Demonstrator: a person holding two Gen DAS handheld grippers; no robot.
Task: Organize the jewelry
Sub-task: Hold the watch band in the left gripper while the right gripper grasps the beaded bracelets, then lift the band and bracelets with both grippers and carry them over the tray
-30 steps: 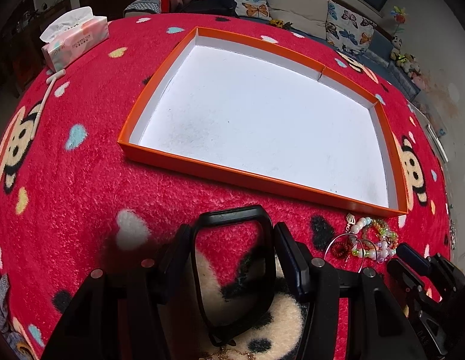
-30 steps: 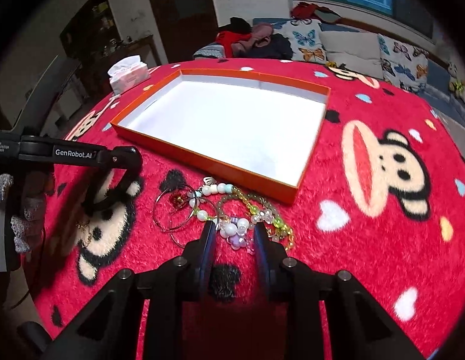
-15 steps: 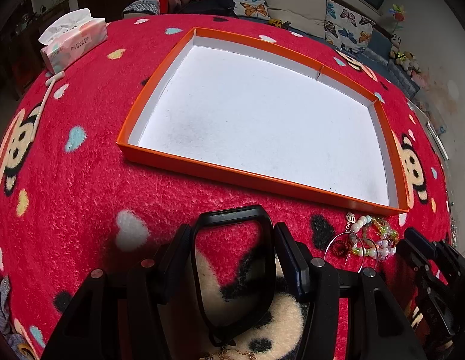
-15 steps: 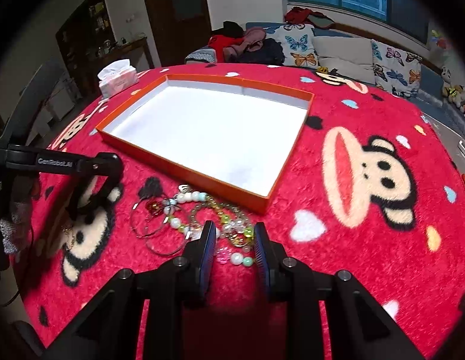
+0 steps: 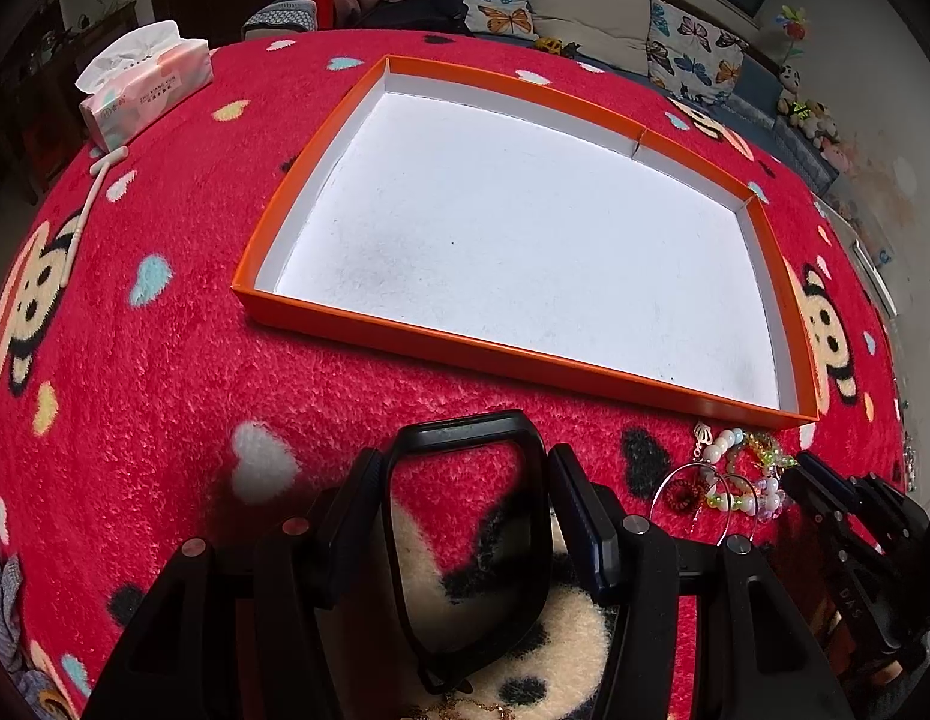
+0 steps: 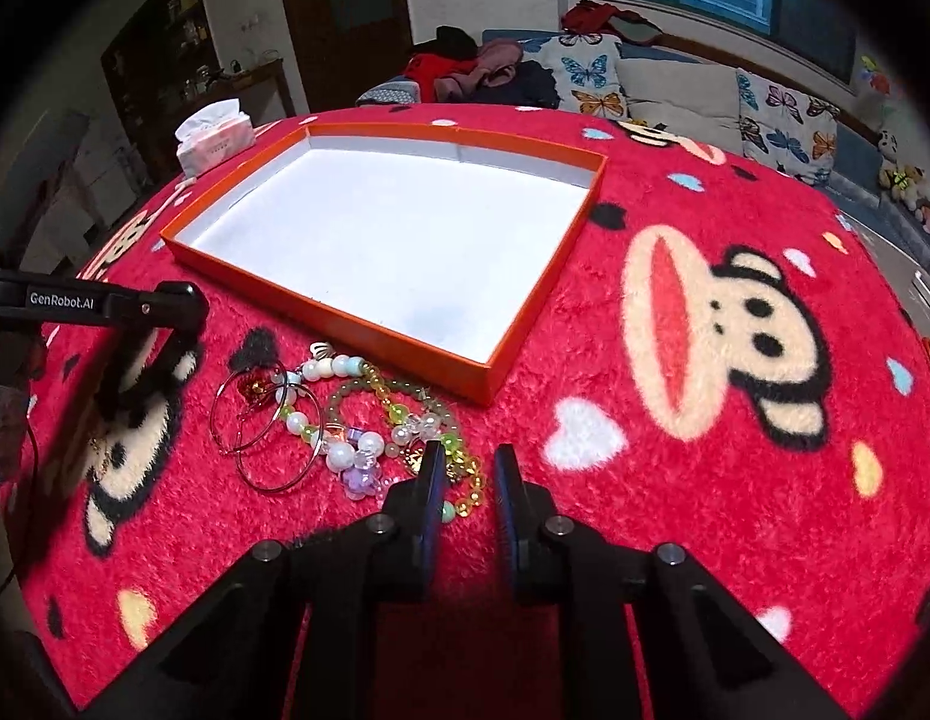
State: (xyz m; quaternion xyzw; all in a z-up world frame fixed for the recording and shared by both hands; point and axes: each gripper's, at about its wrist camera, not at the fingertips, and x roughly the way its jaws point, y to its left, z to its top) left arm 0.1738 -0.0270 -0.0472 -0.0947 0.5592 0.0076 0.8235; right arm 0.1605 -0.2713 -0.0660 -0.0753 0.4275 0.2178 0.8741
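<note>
The room's a lived-in lounge: sofa (image 6: 675, 90) with butterfly cushions at 12 o'clock, a clothes heap on it, a dark cabinet at 10. The desk is covered by a fuzzy red monkey-print blanket (image 6: 735, 420), with a tissue pack (image 5: 144, 84) at 10 o'clock. That plush pile looks grabby, so thin chains could snag in it.

The orange tray (image 6: 528, 324), white inside, sits mid-desk with nothing in it. The jewelry pile (image 6: 345, 420) lies on the blanket just beside the tray's near wall: wire hoops, bead bracelets, small charms. Light stuff, floppy strands, slick beads, tangled together, so lifting one piece probably drags others. Best bet is pinching a bead strand across its cord, not the thin hoops.

The left claw (image 5: 465, 510) is pinching a black rigid loop (image 5: 465, 426), pads against its sides. The right claw (image 6: 468, 474) has just been closing at the pile's 5 o'clock edge; the yellow-green strand passes behind one finger, and a visible gap remains with nothing clearly gripped.
</note>
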